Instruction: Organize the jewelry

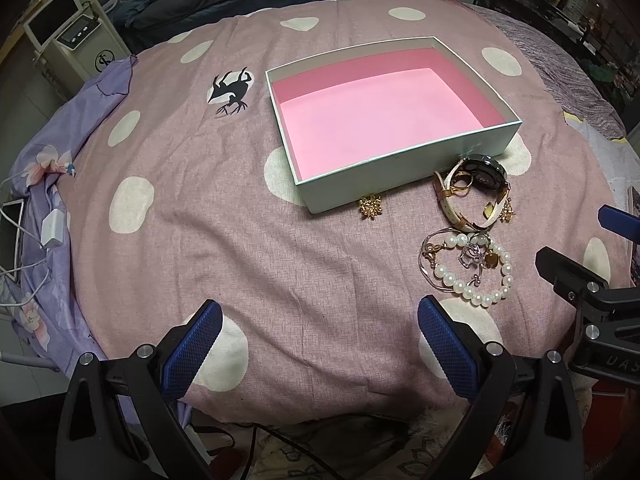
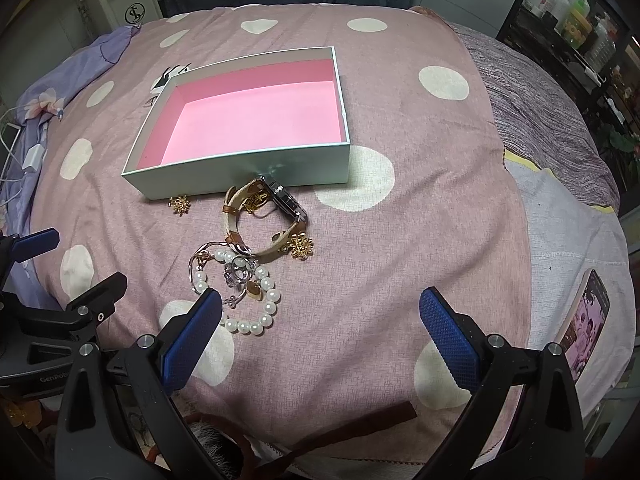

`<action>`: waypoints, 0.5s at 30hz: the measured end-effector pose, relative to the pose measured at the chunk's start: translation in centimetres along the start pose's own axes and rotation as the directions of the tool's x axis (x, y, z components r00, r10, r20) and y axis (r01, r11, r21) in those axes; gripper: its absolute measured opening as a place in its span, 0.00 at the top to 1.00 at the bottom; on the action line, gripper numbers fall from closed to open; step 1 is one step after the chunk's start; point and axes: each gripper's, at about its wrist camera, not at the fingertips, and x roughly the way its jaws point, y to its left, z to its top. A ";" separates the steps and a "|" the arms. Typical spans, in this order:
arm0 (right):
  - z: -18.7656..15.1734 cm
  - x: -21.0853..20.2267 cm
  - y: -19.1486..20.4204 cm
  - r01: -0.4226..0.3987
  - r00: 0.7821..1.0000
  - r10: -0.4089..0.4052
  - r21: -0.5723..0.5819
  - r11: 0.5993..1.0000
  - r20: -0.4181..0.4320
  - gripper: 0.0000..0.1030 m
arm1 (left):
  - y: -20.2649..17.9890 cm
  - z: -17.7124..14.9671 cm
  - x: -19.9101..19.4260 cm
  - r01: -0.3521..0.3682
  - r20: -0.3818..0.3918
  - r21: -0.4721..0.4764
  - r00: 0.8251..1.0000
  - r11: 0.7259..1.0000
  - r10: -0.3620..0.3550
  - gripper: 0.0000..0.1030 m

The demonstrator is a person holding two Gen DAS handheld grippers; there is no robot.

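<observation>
Lying tangled, pearl bracelet (image 2: 256, 304), cream-strapped watch (image 2: 276, 208), gold snowflake earrings (image 2: 179, 204)

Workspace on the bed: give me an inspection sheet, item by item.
Surface: pink spotted bedcover, wrinkled.
Job's things: open box with pink lining, empty; watch, pearl bracelet, two gold flower pieces lie outside, in front of it.
Clutter: phone at right edge of the bed.
Grippers: left gripper open, right gripper open, both holding nothing.
Cables: white charger and cord at left edge.
Surroundings: shelf of bottles, white machine.
</observation>
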 end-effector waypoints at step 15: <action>0.0 0.1 0.0 0.000 1.000 0.000 0.003 1.000 0.002 0.05 | 0.0 -0.2 0.1 0.038 0.017 0.000 0.999 0.999 -0.038 0.06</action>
